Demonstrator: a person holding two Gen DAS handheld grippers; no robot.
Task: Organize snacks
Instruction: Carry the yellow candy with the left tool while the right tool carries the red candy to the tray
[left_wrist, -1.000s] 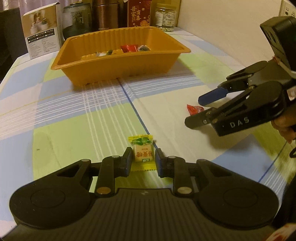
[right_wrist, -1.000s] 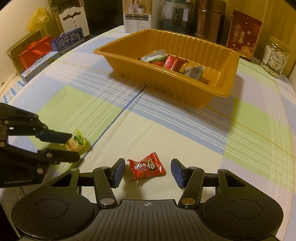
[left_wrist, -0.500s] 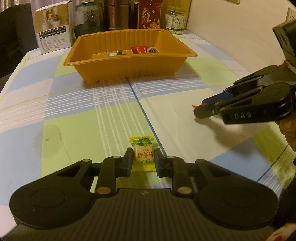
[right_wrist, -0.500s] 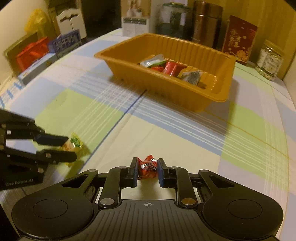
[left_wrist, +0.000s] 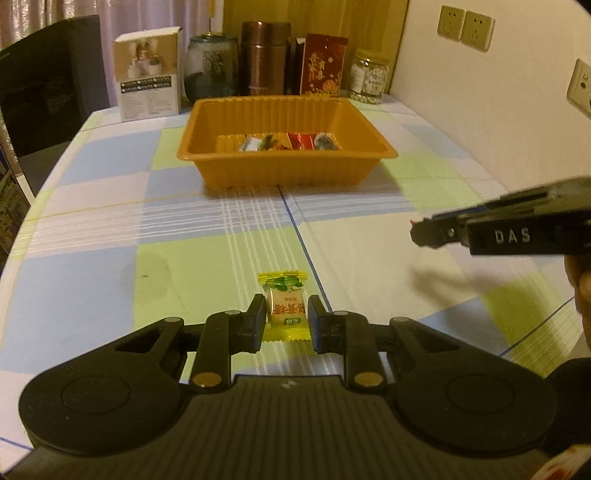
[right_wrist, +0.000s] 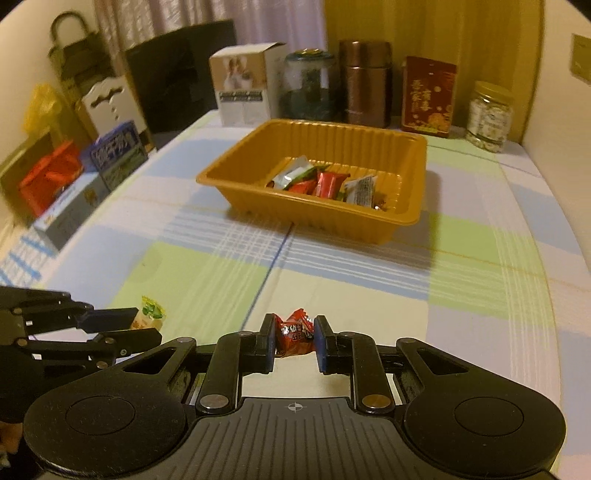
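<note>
The left gripper (left_wrist: 286, 319) is clamped on a yellow candy (left_wrist: 285, 308); the right gripper (right_wrist: 294, 338) is clamped on a red candy (right_wrist: 295, 334). The orange tray (right_wrist: 406, 218) stands ahead.

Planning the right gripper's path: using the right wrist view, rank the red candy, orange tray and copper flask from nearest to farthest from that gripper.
1. Red candy: pinched in the right gripper.
2. Orange tray: mid-table, straight ahead.
3. Copper flask: back row, behind the tray.
</note>
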